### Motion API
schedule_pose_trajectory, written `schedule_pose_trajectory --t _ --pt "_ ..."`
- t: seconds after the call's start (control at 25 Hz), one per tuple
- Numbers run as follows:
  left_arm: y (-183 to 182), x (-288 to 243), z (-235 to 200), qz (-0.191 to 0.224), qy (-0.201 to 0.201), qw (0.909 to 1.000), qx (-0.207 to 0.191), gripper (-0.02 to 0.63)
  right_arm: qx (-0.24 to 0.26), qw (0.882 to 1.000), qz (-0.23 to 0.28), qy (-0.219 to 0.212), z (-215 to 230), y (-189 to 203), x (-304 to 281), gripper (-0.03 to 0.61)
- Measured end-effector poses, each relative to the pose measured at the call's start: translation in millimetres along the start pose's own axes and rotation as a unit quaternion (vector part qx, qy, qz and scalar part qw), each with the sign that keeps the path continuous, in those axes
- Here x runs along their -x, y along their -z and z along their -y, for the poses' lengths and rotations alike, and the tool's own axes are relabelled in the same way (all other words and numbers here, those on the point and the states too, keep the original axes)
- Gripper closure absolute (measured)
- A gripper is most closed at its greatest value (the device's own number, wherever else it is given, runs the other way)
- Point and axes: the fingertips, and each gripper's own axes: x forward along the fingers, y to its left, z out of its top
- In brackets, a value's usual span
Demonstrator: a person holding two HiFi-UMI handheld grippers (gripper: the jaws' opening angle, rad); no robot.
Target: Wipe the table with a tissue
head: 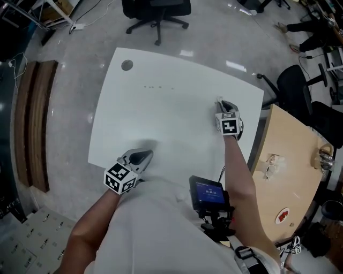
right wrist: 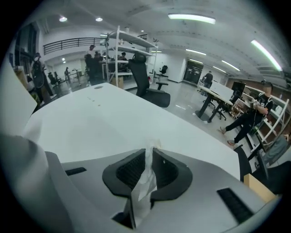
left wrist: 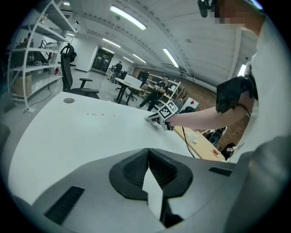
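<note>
The white table (head: 171, 123) fills the middle of the head view. My right gripper (head: 221, 101) rests at the table's right side, pointing down at the top, shut on a crumpled white tissue (right wrist: 144, 182) that pokes out past its tips (right wrist: 149, 152). My left gripper (head: 146, 154) sits low over the table's near edge, left of my body; its jaws (left wrist: 148, 152) meet at the tips with nothing between them. The left gripper view shows the right gripper (left wrist: 154, 119) far across the top. A few small dark specks (head: 158, 87) lie toward the far side.
A round cable hole (head: 127, 65) sits at the table's far left corner. A black office chair (head: 155, 10) stands beyond the far edge. A wooden desk (head: 289, 176) with glasses and small items adjoins on the right. A wooden bench (head: 32, 123) runs along the left.
</note>
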Motion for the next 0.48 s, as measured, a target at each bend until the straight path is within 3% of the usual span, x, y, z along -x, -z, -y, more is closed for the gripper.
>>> schedule_pose_trajectory --t 0.48 --pt "-5.8 2.0 5.8 0.010 0.001 0.9998 -0.018 0.606 0.066 0.995 0.051 -0.055 -83.1 -6.0 15.1 0.525"
